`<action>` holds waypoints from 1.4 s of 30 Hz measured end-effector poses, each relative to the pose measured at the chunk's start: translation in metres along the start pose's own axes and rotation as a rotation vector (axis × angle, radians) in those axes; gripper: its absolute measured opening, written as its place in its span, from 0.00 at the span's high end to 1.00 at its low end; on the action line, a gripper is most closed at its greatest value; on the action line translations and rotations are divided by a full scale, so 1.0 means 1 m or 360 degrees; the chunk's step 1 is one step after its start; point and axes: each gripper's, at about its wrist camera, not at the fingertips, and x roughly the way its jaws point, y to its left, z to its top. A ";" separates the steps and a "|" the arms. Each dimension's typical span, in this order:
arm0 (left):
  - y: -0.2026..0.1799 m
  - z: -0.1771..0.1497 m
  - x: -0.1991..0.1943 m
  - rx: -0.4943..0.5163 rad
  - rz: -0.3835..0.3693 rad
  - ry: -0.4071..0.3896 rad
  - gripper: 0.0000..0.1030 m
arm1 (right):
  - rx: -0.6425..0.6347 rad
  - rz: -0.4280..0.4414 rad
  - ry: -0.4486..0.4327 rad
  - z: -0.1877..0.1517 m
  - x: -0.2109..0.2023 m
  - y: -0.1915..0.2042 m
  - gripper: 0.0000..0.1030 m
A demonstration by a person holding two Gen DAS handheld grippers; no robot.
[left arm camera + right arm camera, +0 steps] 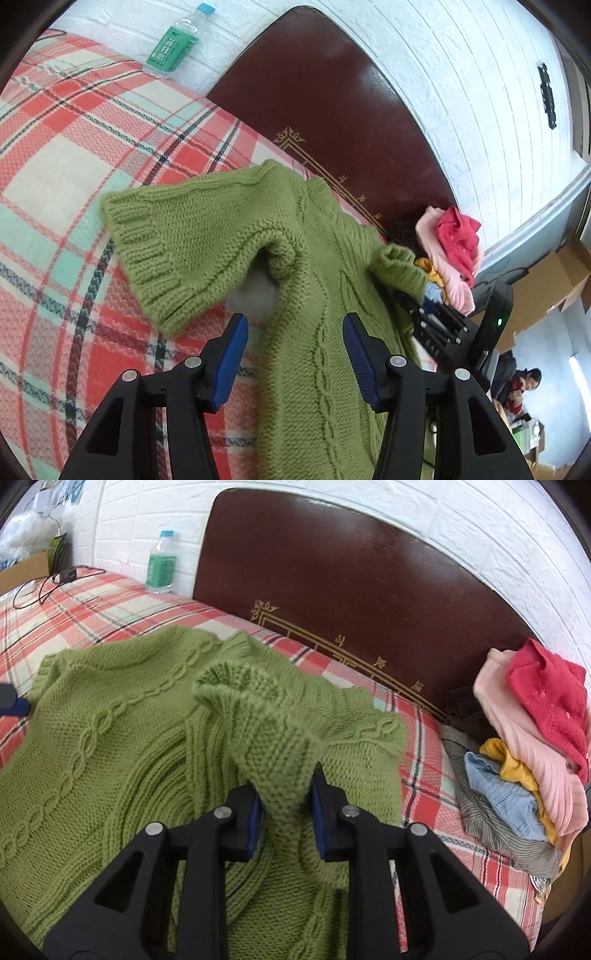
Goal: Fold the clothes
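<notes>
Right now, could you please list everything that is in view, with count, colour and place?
sweater: one, green knit, spread on the bed, one sleeve lifted
bed cover: one, red, cream and mint plaid, under the sweater
headboard: one, dark brown with gold trim, against the white brick wall
water bottle: one, clear with green label, beside the headboard
clothes pile: one, pink, red, yellow, blue and grey, at the bed's right edge
cable: one, black, far left on the bed
left gripper: black with blue pads, open over the sweater
right gripper: black with blue pads, shut on the sleeve

bottle (176, 43) label — green, characters unreadable
</notes>
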 end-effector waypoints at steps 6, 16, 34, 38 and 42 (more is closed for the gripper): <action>0.004 0.013 0.014 -0.0064 0.0018 -0.0017 0.48 | -0.0116 0.0062 0.0027 -0.010 -0.002 0.011 0.57; 0.006 0.022 0.022 -0.0078 0.0037 -0.0035 0.48 | 0.0067 0.0490 -0.0077 -0.014 -0.040 -0.028 0.41; 0.002 0.019 0.023 -0.0018 0.0079 -0.0007 0.48 | -0.0379 0.0513 0.0243 0.046 0.073 -0.018 0.64; 0.002 0.019 0.023 0.0001 0.0077 0.0001 0.48 | -0.0306 0.0544 0.0235 0.046 0.067 -0.027 0.86; 0.002 0.018 0.019 0.0002 0.0054 -0.0012 0.48 | -0.0058 0.0508 0.0074 0.055 0.043 -0.056 0.90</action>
